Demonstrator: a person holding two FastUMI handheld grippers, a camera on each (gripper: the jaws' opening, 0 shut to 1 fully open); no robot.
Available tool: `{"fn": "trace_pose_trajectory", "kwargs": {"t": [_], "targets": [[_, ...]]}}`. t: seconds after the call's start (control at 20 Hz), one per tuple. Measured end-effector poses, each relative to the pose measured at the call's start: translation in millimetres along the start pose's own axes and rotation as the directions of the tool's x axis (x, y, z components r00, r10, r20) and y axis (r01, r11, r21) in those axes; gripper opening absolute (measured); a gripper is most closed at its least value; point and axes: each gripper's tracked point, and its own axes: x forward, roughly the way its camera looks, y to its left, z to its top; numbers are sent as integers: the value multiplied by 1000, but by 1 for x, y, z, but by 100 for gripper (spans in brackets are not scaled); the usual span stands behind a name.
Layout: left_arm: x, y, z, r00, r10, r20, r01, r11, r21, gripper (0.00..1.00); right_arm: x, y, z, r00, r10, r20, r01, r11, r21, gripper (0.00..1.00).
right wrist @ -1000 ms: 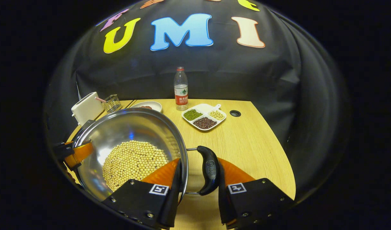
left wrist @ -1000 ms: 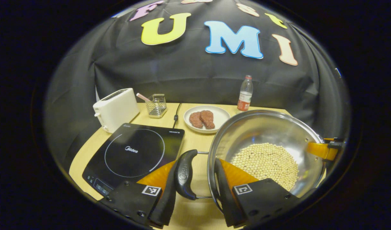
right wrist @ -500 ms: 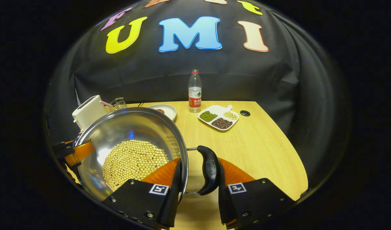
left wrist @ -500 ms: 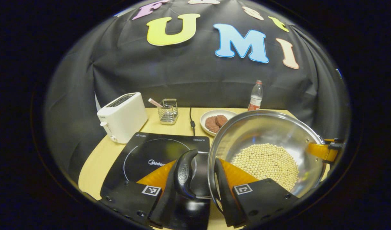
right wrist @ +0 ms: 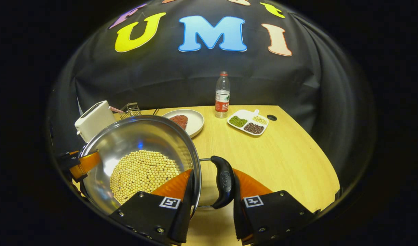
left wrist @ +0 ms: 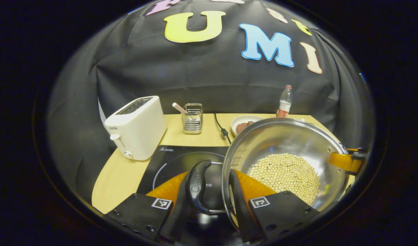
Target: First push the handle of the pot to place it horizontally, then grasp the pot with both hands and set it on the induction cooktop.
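Currently the left gripper [left wrist: 209,201] clamps the pot's [left wrist: 284,143] near handle [left wrist: 198,186] at lower centre of the left gripper view, above the induction cooktop [left wrist: 171,160]. Likewise, the right gripper [right wrist: 210,205] clamps the opposite handle [right wrist: 224,181] at lower centre of the right gripper view.

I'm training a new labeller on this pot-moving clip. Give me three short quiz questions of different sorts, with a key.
1. True or false: the pot holds pale beans.
2. What does the left gripper grip? A) the toaster B) a pot handle C) the bottle
3. Fill in: behind the cooktop stands a white ____.

Key: 1 true; 2 B, the pot handle; 3 toaster.
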Motion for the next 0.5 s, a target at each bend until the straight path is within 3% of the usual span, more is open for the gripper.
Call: {"fn": "trace_pose_trajectory", "kwargs": {"t": [0.5], "targets": [[21, 96, 2, 999, 48, -16, -47, 997, 54, 64, 23, 93, -3, 998, 36, -52, -36, 999, -4, 52]]}}
